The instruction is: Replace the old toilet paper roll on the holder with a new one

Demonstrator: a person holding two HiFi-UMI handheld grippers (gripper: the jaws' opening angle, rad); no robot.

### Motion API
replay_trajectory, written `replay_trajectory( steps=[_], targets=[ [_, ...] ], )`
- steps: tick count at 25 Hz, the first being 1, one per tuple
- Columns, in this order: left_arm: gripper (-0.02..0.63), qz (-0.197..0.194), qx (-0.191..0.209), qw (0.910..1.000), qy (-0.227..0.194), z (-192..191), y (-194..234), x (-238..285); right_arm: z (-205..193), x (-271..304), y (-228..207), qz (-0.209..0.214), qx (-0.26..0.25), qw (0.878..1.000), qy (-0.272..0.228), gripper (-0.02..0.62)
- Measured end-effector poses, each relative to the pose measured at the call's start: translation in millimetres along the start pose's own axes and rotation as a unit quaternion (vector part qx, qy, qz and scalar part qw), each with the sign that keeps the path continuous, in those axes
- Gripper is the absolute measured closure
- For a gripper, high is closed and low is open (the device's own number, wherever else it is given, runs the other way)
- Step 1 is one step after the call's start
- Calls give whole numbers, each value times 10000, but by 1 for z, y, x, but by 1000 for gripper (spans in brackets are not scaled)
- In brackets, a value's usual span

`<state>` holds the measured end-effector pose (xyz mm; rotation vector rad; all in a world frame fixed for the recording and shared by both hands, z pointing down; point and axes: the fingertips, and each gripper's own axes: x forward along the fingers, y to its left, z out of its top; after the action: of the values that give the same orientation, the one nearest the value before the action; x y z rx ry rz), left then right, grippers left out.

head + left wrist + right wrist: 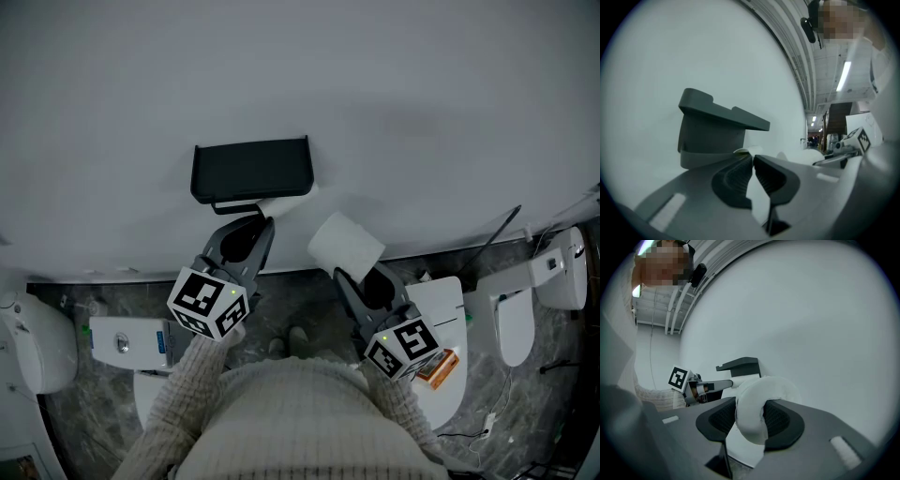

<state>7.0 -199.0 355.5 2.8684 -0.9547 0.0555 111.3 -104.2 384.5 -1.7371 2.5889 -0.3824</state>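
A black holder (251, 169) is fixed to the pale wall. The thin white old roll (289, 202) sticks out, tilted, from under the holder's right end. My left gripper (266, 223) points level at the wall, its jaws closed with the tips on that roll's near rim (740, 151). The holder (710, 136) looms just beyond. To the right, my right gripper (345, 275) is shut on a full white new roll (345, 246), held clear of the wall. In the right gripper view the pads squeeze the new roll's (757, 399) soft wall, and the holder (740, 365) shows beyond.
Below lies a dark marble floor. Several white toilets stand on it, at the left (37, 342), under my right arm (442, 305) and at the right (516, 323). A white unit (127, 342) sits at lower left. An orange item (439, 367) lies beside the right marker cube.
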Motion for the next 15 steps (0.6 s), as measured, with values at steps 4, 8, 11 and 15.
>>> replay_trajectory(
  steps=[4, 8, 11, 15],
  targets=[
    [588, -104, 15, 9999, 5, 1, -5, 8, 1, -4, -5, -92, -6, 10000, 14, 431],
    [591, -197, 22, 9998, 7, 1, -10, 19, 1, -7, -13, -162, 13, 9999, -2, 431],
    [592, -240, 5, 9997, 2, 1, -13, 22, 3, -8, -17, -208, 5, 9998, -23, 431],
    [594, -296, -8, 9996, -10, 2, -15, 25, 3, -8, -19, -260, -1, 9997, -8, 431]
  ],
)
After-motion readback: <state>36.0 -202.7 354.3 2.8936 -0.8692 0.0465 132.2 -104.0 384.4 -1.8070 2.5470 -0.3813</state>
